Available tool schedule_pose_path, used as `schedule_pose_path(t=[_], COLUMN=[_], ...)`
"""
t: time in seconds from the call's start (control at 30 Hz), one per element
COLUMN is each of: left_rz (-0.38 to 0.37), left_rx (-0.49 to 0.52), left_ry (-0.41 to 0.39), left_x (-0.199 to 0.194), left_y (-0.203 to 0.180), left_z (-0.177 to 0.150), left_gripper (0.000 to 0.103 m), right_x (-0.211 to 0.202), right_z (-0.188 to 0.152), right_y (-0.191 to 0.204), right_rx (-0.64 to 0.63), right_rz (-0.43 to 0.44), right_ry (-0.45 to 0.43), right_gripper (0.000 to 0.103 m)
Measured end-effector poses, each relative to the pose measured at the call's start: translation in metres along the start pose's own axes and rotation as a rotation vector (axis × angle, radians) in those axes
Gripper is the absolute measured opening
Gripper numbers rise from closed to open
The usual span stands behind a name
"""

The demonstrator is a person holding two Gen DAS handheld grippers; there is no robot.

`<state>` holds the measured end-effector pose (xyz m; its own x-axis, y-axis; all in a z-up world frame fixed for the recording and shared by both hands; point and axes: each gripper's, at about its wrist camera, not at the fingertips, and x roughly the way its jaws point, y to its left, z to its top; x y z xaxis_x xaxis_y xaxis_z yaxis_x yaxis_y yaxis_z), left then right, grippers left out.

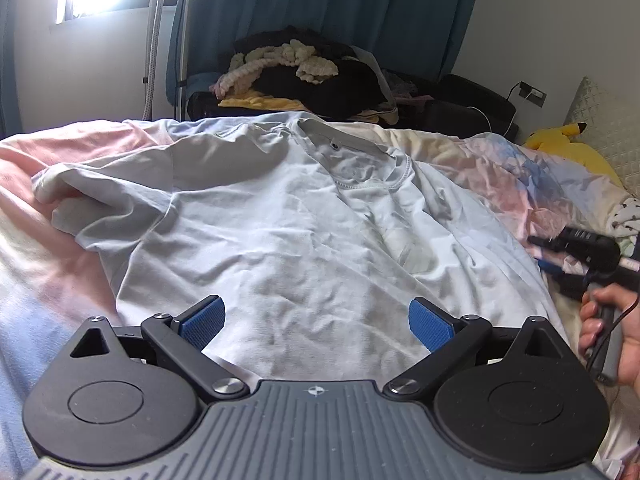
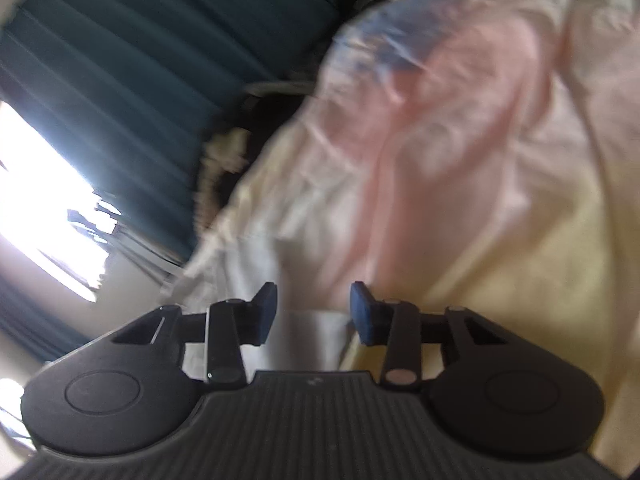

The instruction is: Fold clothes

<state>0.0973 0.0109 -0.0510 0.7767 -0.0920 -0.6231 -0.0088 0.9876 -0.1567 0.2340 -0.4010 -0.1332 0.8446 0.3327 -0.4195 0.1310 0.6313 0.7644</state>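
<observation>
A pale grey T-shirt lies face up on the bed, collar at the far side, left sleeve bunched up. My left gripper hovers over the near hem, its blue pads wide apart and nothing between them. At the shirt's right edge a hand holds my right gripper. The right wrist view is blurred and rolled over. There my right gripper has a clear gap between its pads, with white shirt cloth below and beyond them; the pads press on nothing.
A pastel pink, blue and cream bedsheet covers the bed. Behind the bed is a heap of dark and cream clothes before a blue curtain. A yellow plush toy and a pillow lie at the far right.
</observation>
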Motion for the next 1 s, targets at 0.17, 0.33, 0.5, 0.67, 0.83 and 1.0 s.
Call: schedule_pose_path(t=[0.17,0.33,0.5,0.67,0.83,1.0], left_rz=[-0.005,0.000,0.020,0.037,0.041,0.050], left_rx=[0.004,0.000,-0.011,-0.025,-0.016,0.000], left_ry=[0.003,-0.001,0.000,0.008,0.026,0.047], left_x=[0.000,-0.002,-0.002,-0.001,0.004,0.015], left_y=[-0.001,0.000,0.002,0.005,0.004,0.000], left_z=[-0.001,-0.001,-0.001,-0.001,-0.001,-0.001], left_gripper=[0.099,0.099,0.099,0.099,0.099,0.099], right_x=[0.001,0.000,-0.013,-0.030,-0.038,-0.023], right_z=[-0.004,-0.012,0.002,0.041,0.095,0.127], right_y=[0.000,0.007,0.014,0.025,0.017,-0.018], right_rx=[0.014,-0.016,-0.005,-0.026,-0.054,-0.114], right_rz=[0.011,-0.011,0.000,-0.012,-0.068,-0.138], right_ry=[0.014,0.011,-0.107,-0.252,-0.378,-0.397], right_gripper=[0.035,0.002,0.002,0.002,0.002,0.002])
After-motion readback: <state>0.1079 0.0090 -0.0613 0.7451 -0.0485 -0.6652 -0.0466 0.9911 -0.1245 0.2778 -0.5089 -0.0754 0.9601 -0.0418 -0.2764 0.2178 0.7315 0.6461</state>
